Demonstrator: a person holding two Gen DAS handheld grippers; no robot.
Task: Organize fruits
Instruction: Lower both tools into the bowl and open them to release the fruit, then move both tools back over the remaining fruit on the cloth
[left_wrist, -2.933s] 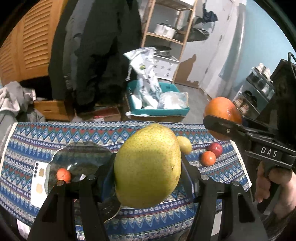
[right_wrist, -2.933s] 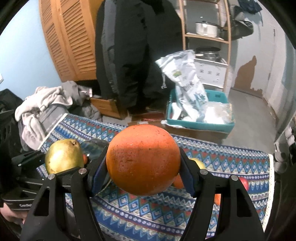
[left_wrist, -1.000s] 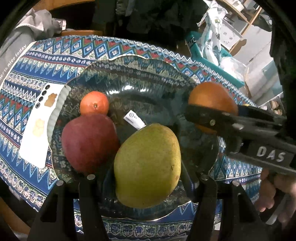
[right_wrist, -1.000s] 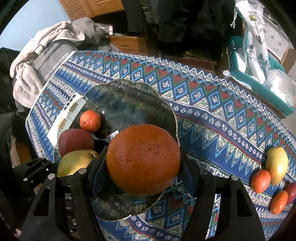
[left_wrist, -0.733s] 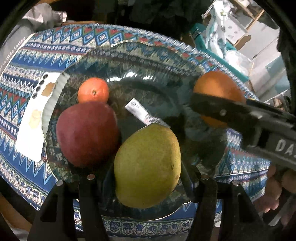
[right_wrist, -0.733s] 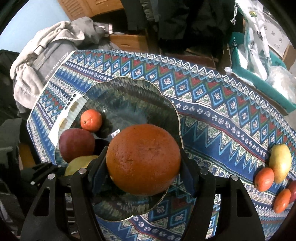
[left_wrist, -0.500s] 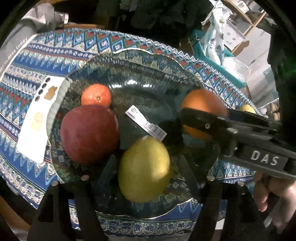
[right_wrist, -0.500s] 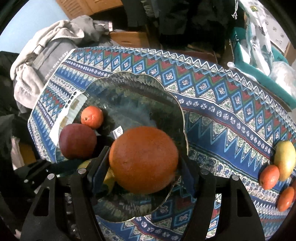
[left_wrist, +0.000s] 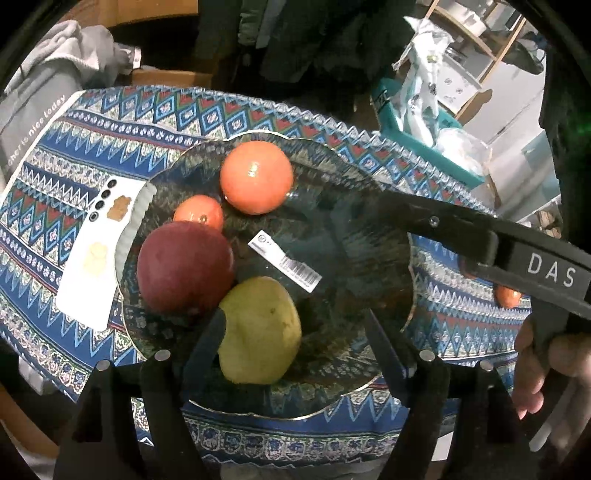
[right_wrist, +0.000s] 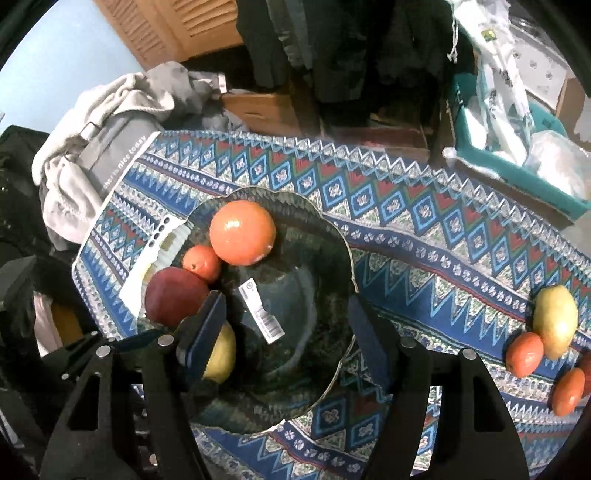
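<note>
A dark glass bowl (left_wrist: 369, 177) on the patterned cloth holds a big orange (left_wrist: 256, 177), a small tangerine (left_wrist: 199, 212), a red apple (left_wrist: 184, 267) and a yellow-green pear (left_wrist: 262, 328). My left gripper (left_wrist: 293, 321) hangs above the bowl's near side, its jaws opening. The pear lies loose in the bowl between them, close to the left finger. My right gripper (right_wrist: 286, 301) stands open over the bowl's middle with nothing between its fingers. From that side the orange (right_wrist: 242, 232) rests at the bowl's far rim.
A white phone (left_wrist: 96, 254) lies against the bowl's left edge. A barcode sticker (left_wrist: 284, 260) is in the bowl. A yellow fruit (right_wrist: 556, 321) and small orange ones (right_wrist: 524, 354) sit far right. A teal crate (right_wrist: 517, 166) stands beyond the table.
The left jaws let go of the pear, which now lies in the bowl. The right gripper released the orange; it sits at the bowl's far side. Both grippers rose slightly.
</note>
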